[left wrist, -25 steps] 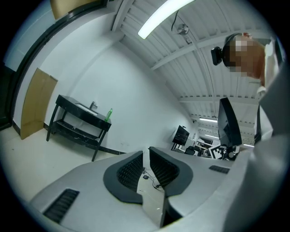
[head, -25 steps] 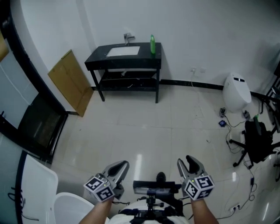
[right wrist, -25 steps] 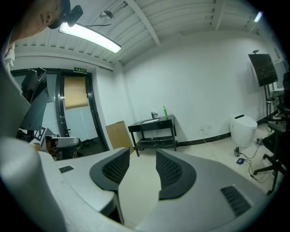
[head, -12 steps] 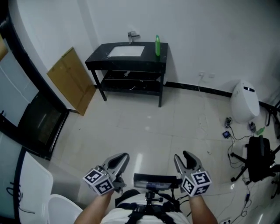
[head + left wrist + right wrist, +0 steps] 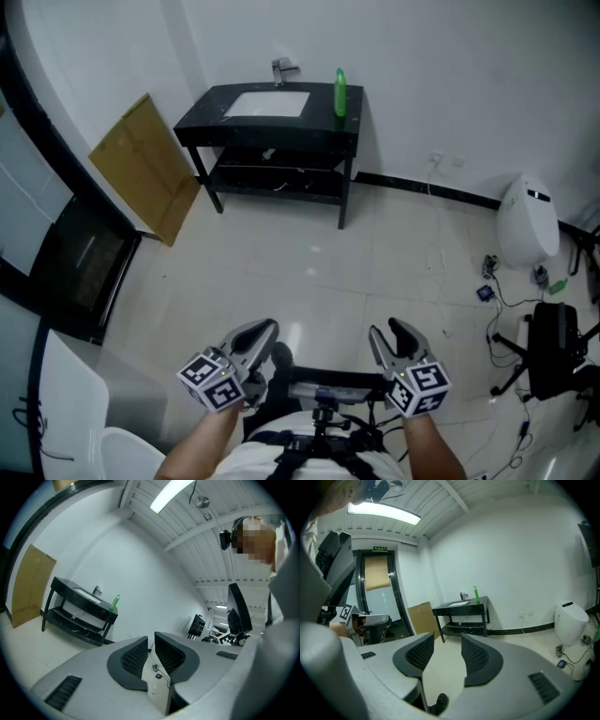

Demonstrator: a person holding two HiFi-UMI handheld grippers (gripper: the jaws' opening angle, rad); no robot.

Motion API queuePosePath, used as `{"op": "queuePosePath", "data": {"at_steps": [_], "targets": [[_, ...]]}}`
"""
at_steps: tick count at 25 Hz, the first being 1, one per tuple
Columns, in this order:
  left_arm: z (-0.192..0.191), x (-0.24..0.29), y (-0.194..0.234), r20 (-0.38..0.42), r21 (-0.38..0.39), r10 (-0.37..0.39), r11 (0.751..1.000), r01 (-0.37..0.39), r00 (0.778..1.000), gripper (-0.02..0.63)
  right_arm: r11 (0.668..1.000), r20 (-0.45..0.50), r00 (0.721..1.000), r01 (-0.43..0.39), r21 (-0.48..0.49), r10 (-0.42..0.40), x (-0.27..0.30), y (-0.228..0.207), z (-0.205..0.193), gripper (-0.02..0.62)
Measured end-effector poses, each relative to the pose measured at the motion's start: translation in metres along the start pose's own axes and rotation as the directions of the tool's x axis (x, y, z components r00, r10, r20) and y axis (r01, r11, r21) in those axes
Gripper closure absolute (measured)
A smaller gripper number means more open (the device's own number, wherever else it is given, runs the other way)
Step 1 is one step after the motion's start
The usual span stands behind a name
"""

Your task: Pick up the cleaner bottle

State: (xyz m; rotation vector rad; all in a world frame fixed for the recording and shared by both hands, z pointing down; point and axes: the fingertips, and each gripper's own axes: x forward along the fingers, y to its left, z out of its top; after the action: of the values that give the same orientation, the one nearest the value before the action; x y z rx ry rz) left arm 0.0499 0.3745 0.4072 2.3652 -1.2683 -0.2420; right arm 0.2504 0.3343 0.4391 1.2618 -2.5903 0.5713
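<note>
The green cleaner bottle (image 5: 339,92) stands upright on the right end of a black sink table (image 5: 272,134) against the far wall. It is small and distant in the left gripper view (image 5: 114,603) and the right gripper view (image 5: 476,594). My left gripper (image 5: 258,334) and right gripper (image 5: 394,336) are held close to my body, far from the table across the tiled floor. The left gripper (image 5: 151,641) shows a narrow gap with only floor behind it. The right gripper (image 5: 447,641) stands wider apart, and nothing is between its jaws.
A faucet (image 5: 284,67) and a basin sit on the table top. A cardboard sheet (image 5: 141,167) leans on the left wall by a dark glass door. A white toilet-like unit (image 5: 527,223), a black chair (image 5: 553,342) and floor cables lie at the right. A white seat (image 5: 66,403) is at bottom left.
I have moved across the floor toward the sink table, so it and the bottle appear a little larger. Both grippers travelled with me and their jaws kept the same gaps.
</note>
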Motion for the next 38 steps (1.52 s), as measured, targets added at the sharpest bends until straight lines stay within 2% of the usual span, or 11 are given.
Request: {"op": "queuePosePath", "data": {"at_steps": [5,12,15,19,27,33,38], "targets": [[0.022,0.034,0.048,-0.003,-0.015,-0.038,0.999,0.038,0.999,0.561,0.999,-0.001,0.999,0.043,0.004,-0.043,0.050,-0.010,0.019,0.407],[0.072,0.070,0.126,-0.033,-0.016,-0.101,0.995,0.101,0.994,0.561,0.994,0.015,0.994,0.106,0.011,-0.107,0.130,-0.006,0.061,0.406],[0.085,0.081,0.157,-0.058,-0.007,-0.119,0.993,0.119,0.991,0.561,0.990,0.018,0.990,0.139,0.023,-0.140,0.159,-0.004,0.077,0.407],[0.094,0.090,0.184,-0.073,-0.039,-0.150,0.988,0.148,0.986,0.561,0.985,0.018,0.985,0.169,0.024,-0.169,0.189,-0.003,0.091,0.406],[0.107,0.111,0.203,-0.077,-0.073,-0.190,0.980,0.185,0.979,0.561,0.988,0.002,0.989,0.149,0.027,-0.149,0.237,0.000,0.111,0.405],[0.111,0.142,0.219,-0.077,-0.094,-0.177,0.981,0.169,0.981,0.561,0.994,-0.005,0.995,0.102,0.023,-0.102,0.282,-0.021,0.124,0.405],[0.127,0.184,0.241,-0.066,-0.086,-0.137,0.988,0.131,0.988,0.561,0.998,-0.014,0.998,0.056,0.016,-0.056,0.323,-0.051,0.147,0.406]]}}
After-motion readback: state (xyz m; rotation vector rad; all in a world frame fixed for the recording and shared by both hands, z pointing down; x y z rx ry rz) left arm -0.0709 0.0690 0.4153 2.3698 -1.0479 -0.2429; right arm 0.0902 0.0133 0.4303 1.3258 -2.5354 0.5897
